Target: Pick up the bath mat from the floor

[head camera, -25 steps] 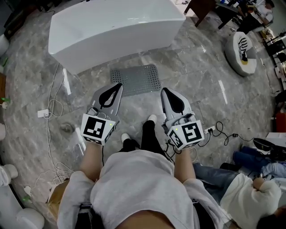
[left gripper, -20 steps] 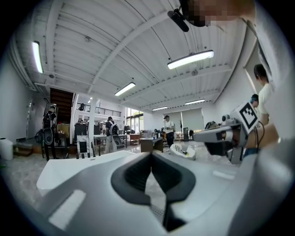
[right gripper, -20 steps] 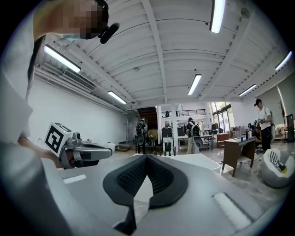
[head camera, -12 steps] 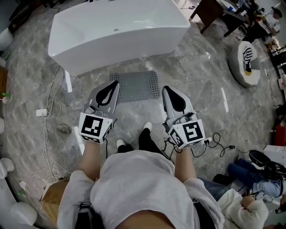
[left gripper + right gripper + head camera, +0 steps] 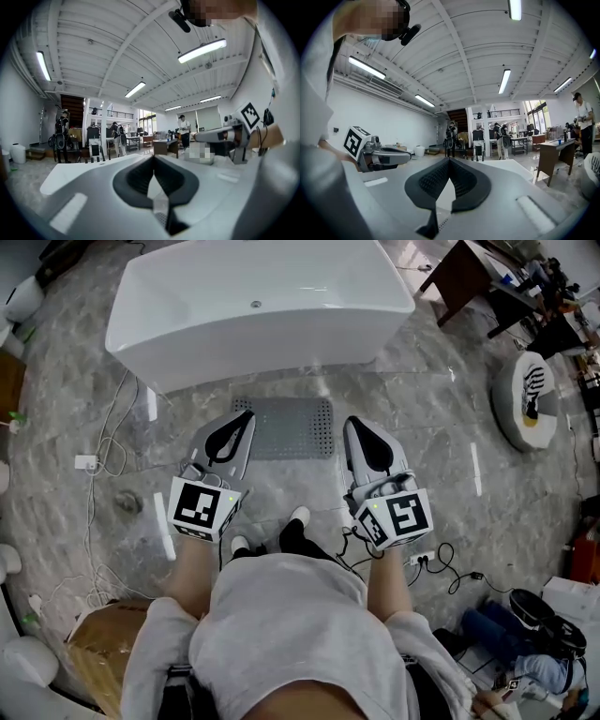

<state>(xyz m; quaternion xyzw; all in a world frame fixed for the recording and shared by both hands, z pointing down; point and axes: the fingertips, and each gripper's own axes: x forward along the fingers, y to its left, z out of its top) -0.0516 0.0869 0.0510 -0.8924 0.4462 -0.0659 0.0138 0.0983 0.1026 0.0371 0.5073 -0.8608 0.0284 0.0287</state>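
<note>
The mat point(image 5: 286, 426) lies flat on the floor point(image 5: 441, 456), just before the tub point(image 5: 253, 306), and shows between the 2 grippers. The left gripper point(image 5: 249, 416) and right gripper point(image 5: 351, 422) are held level, jaws pressed together, empty. They'd best dip, open and pinch a near edge. Neither gripper view shows the mat, and the left gripper covers its left corner.

Bath mat point(image 5: 292, 427): left end hidden behind left gripper point(image 5: 249, 418).
Bathtub point(image 5: 253, 320): far rim cut by top edge.
Cardboard box point(image 5: 94, 657): part hidden by sleeve point(image 5: 155, 645).
Seated person point(image 5: 525, 673), btm right: cut by edge.
Distant people point(image 5: 500, 136): too small for detail.
</note>
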